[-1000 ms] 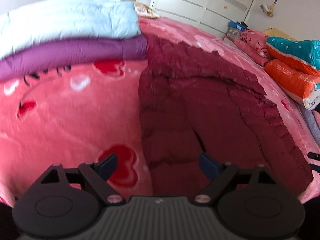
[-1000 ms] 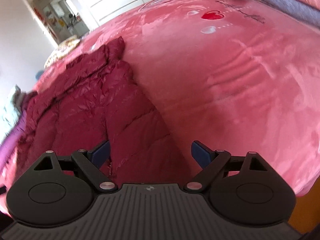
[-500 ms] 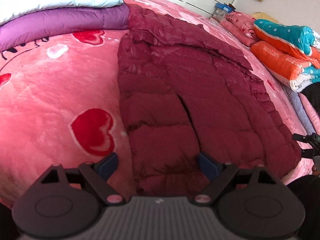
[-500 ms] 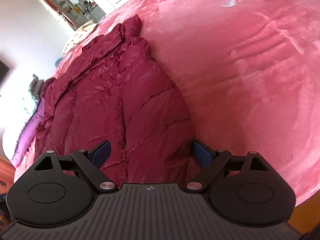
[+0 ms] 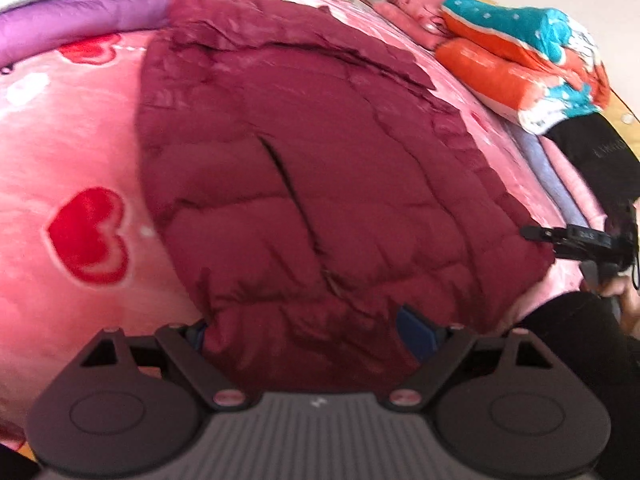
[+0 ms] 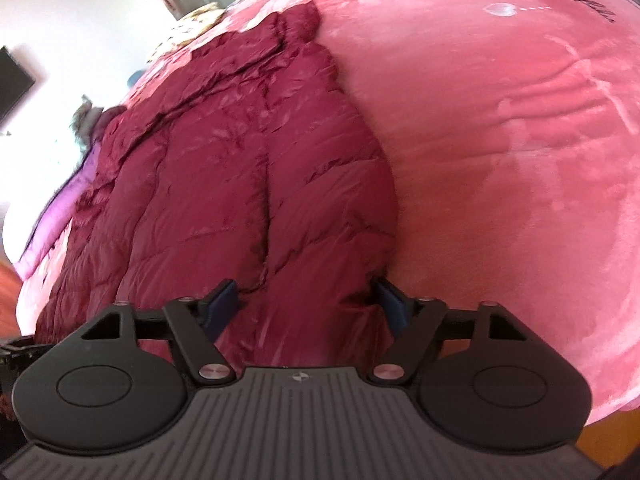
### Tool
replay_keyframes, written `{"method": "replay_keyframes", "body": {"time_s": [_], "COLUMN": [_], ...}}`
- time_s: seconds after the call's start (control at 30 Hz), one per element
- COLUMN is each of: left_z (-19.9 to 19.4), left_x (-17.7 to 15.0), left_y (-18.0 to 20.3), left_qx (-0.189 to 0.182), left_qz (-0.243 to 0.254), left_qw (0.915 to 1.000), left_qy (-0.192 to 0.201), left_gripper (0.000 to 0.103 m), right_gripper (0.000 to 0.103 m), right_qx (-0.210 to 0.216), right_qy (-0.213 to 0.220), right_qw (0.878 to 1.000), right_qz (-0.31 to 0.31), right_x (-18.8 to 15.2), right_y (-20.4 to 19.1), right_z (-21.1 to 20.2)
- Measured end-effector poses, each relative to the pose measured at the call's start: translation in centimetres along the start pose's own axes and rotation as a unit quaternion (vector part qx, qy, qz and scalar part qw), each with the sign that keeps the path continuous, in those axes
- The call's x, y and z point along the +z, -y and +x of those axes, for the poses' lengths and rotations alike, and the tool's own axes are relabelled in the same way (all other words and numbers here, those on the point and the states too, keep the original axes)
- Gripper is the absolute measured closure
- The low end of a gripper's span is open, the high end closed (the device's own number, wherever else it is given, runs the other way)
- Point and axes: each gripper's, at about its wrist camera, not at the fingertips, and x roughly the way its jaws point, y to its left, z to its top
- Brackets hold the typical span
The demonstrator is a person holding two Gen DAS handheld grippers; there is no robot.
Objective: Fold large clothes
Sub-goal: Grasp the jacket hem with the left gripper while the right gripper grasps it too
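Note:
A dark red puffer jacket (image 5: 320, 168) lies spread flat on the pink heart-print blanket (image 5: 72, 152), its near hem toward me. My left gripper (image 5: 306, 332) is open low over the hem's left corner, and the fabric bulges up between its blue pads. My right gripper (image 6: 306, 304) straddles the hem's right corner of the jacket (image 6: 248, 168). Its jaws are closing with the padded fabric between them, and no firm pinch shows. The right gripper (image 5: 576, 236) also shows from the side in the left wrist view, at the jacket's right edge.
Folded purple and pale blue quilts (image 5: 80, 16) lie at the bed's far left. Orange and teal bedding rolls (image 5: 520, 52) and a pink stack (image 5: 412, 8) sit at the far right. A person's dark clothing (image 5: 592, 152) is at the right edge. Bare pink blanket (image 6: 500, 160) spreads right of the jacket.
Both views have tipped down and drawn in on the jacket's near hem. The hem now sits between each pair of fingers. The right jaws have narrowed.

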Motion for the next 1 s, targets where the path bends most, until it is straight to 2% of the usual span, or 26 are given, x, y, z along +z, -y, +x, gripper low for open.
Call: {"method": "replay_keyframes", "body": {"time_s": [0.07, 0.1, 0.13, 0.17, 0.2, 0.3, 0.4, 0.53, 0.7, 0.83, 1.0], "left_z": [0.3, 0.4, 0.4, 0.4, 0.4, 0.3, -0.1, -0.9, -1.9, -2.3, -2.7], "left_x": [0.0, 0.0, 0.0, 0.0, 0.1, 0.2, 0.4, 1.1, 2.2, 3.7, 6.5], "left_y": [0.3, 0.4, 0.4, 0.2, -0.1, -0.5, -0.5, -0.5, -0.9, -1.4, -2.9], "left_qx": [-0.002, -0.002, -0.002, -0.004, -0.008, -0.027, -0.049, -0.091, -0.142, -0.179, -0.214], "left_qz": [0.006, 0.007, 0.005, 0.001, -0.005, -0.020, -0.023, -0.037, -0.070, -0.102, -0.147], "left_qw": [1.0000, 1.0000, 1.0000, 1.0000, 0.9999, 0.9994, 0.9984, 0.9944, 0.9844, 0.9732, 0.9551], "left_qy": [-0.004, -0.005, -0.005, -0.004, -0.003, 0.001, 0.013, 0.040, 0.076, 0.102, 0.143], "left_gripper": [0.024, 0.032, 0.035, 0.044, 0.052, 0.065, 0.072, 0.074, 0.075, 0.075, 0.075], "right_gripper": [0.032, 0.035, 0.042, 0.049, 0.052, 0.063, 0.071, 0.078, 0.082, 0.082, 0.082], "right_qx": [0.003, 0.005, 0.008, 0.011, 0.013, 0.022, 0.019, 0.031, 0.093, 0.142, 0.190], "right_qy": [-0.002, -0.001, 0.001, 0.003, 0.004, 0.005, 0.007, 0.021, 0.072, 0.123, 0.187], "right_qw": [1.000, 1.000, 1.000, 1.000, 1.000, 1.000, 1.000, 0.999, 0.993, 0.979, 0.955], "right_qz": [-0.005, -0.005, -0.004, -0.001, 0.003, 0.007, -0.005, -0.011, 0.029, 0.075, 0.127], "right_x": [-0.1, -0.2, -0.2, -0.2, -0.2, -0.3, 0.0, 0.9, 2.4, 3.8, 6.2], "right_y": [-0.2, -0.2, -0.2, -0.1, 0.0, -0.1, -0.8, -1.4, -1.8, -2.2, -2.4], "right_z": [0.0, -0.1, 0.0, 0.0, 0.0, -0.2, -0.2, -0.6, -1.7, -2.0, -2.1]}}
